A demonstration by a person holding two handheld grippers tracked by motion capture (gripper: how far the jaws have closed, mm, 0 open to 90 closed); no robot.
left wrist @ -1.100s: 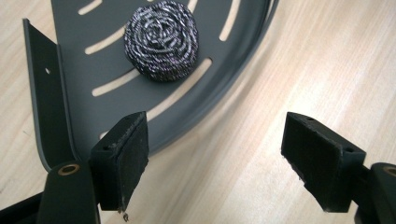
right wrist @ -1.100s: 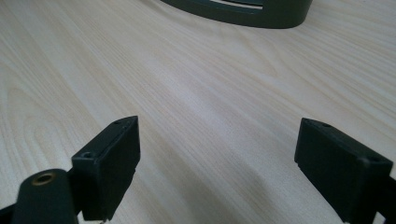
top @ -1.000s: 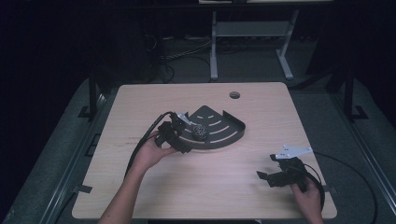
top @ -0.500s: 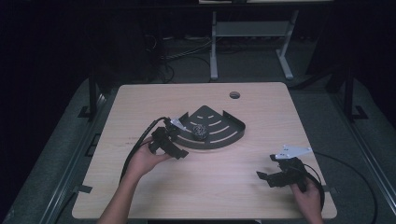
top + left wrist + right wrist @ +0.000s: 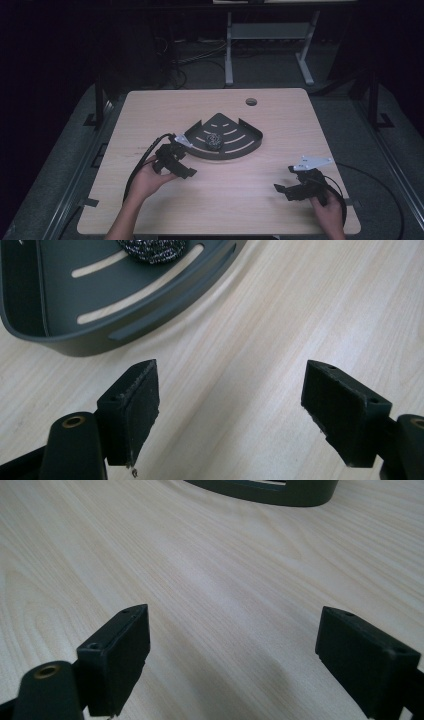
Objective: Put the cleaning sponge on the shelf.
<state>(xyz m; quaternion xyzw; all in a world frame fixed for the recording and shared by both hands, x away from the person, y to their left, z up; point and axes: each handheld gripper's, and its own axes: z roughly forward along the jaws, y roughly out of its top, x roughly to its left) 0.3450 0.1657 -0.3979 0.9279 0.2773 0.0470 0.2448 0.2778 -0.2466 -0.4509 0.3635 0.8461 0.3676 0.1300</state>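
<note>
Nearest the person, at the table's [image 5: 235,200] right front, the right gripper [image 5: 285,190] is rested low over the wood with its jaws spread wide and nothing between them; in the right gripper view only bare wood grain is seen between the pads [image 5: 125,655], with the shelf rim far off at the top. Further in, on the left, the left gripper [image 5: 186,173] is held just short of the dark corner shelf [image 5: 247,145], its jaws likewise released and empty — in the left gripper view the two pads [image 5: 140,405] are parted over bare table, apart from the shelf's curved front wall [image 5: 150,330]. The thing being worked with, a small steel scouring ball [image 5: 214,140], is lying inside the shelf near the middle of its slotted floor, and its lower edge is glimpsed at the top of the left gripper view [image 5: 152,250]. Judged from this, the placing step appears done: the ball is in the shelf and no grip is kept on it. What is called for next is probably little more than a clear retreat of the left gripper toward the person, without the shelf's rim being nudged — or, if the ball is to be taken out again, a fresh approach over the front wall with the jaws kept wide
</note>
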